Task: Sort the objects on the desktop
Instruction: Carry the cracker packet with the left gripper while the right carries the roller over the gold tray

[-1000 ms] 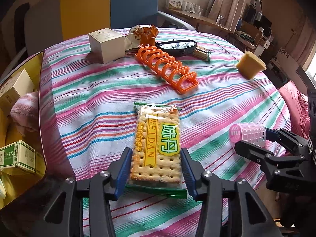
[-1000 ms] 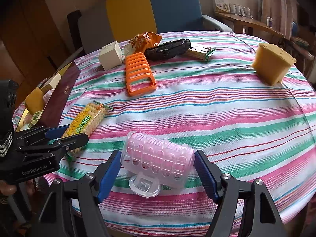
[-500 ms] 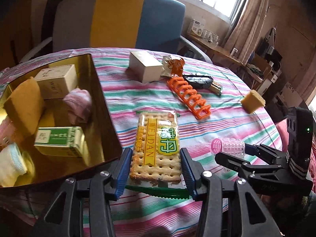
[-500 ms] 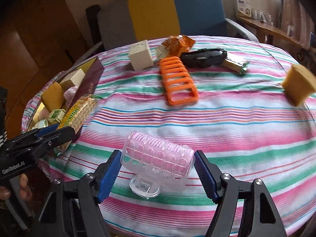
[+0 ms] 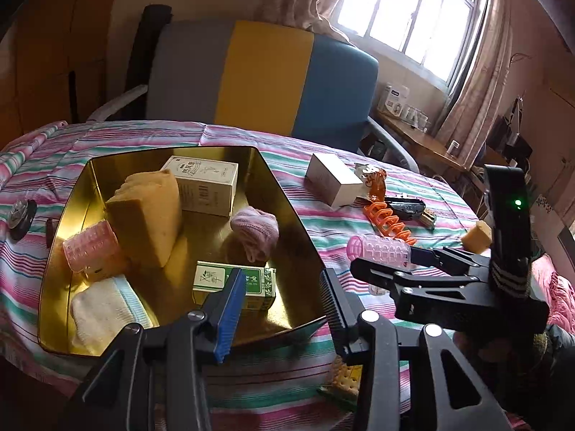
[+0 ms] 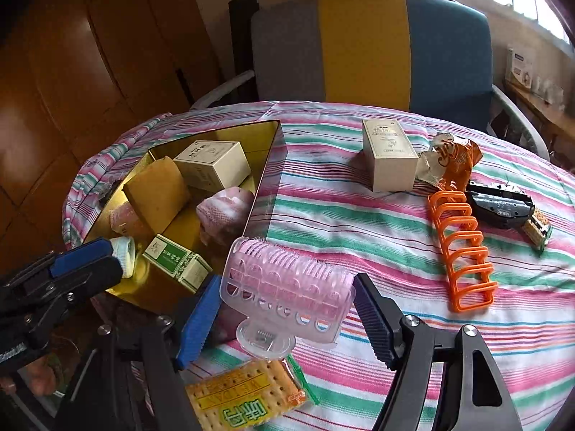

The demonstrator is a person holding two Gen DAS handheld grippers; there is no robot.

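1. Left gripper (image 5: pixel 282 309): fingers set narrow, nothing between them. The gold tray (image 5: pixel 273 176) is ahead of the tips.
2. Cracker pack (image 6: pixel 248 398): flat on the striped cloth (image 6: pixel 359 222), just below the right fingers, outside the tray.
3. Right gripper (image 6: pixel 287 309): pads clamped on the ends of the pink hair roller (image 6: pixel 287 280). The orange rack (image 6: pixel 463 248) is to the right of the fingers.

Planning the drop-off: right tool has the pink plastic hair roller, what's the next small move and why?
Probably carry the right tool left until the pink plastic hair roller is over the gold metal tray, then open. The roller hangs over the striped cloth just outside the tray's wall, and a matching roller already lies inside.
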